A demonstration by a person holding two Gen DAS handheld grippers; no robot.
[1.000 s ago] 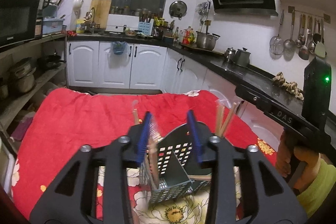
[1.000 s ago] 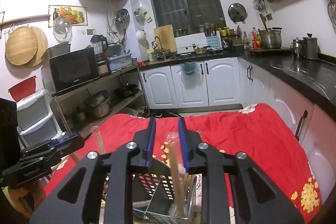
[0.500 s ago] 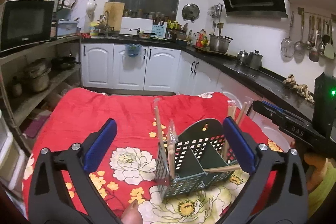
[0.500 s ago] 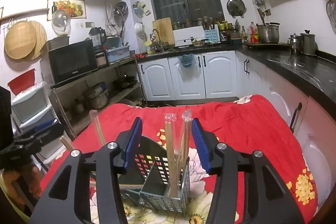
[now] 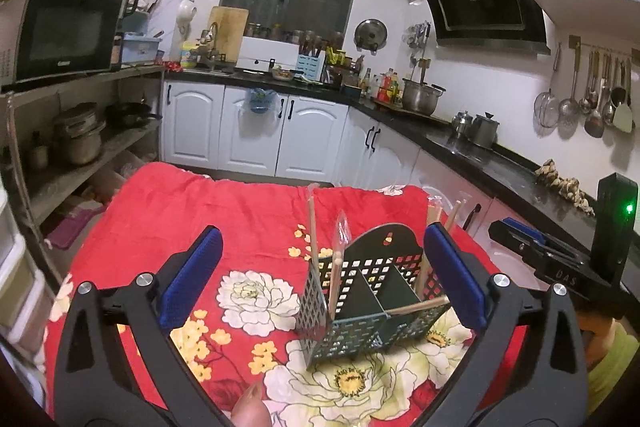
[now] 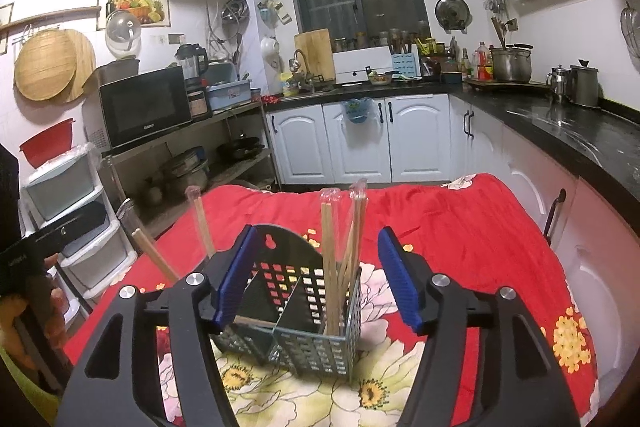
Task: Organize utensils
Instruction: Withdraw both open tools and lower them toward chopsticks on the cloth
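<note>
So both grippers just let go, basically; a second back the left gripper [image 5: 318,281] had its jaws pinched in tight around a wrapped chopstick pair over the caddy, and now they stand spread as wide as they go, nothing between the pads; the right gripper [image 6: 314,277] is a touch behind, its jaws are opening right now and no longer press on anything, though the wrapped chopsticks [image 6: 340,259] stand up in the gap between them, clear of both pads.

The utensil caddy [image 5: 376,301] sits on the red floral cloth [image 5: 224,211] ahead of and a bit below both sets of jaws; sticks are upright in its end compartments, and one stick [image 5: 418,305] lies tilted across the divider rather than standing.

Both views also sit further back from the caddy than before, so I'd guess this drop is done; maybe that slanted stick needs fixing next.
</note>
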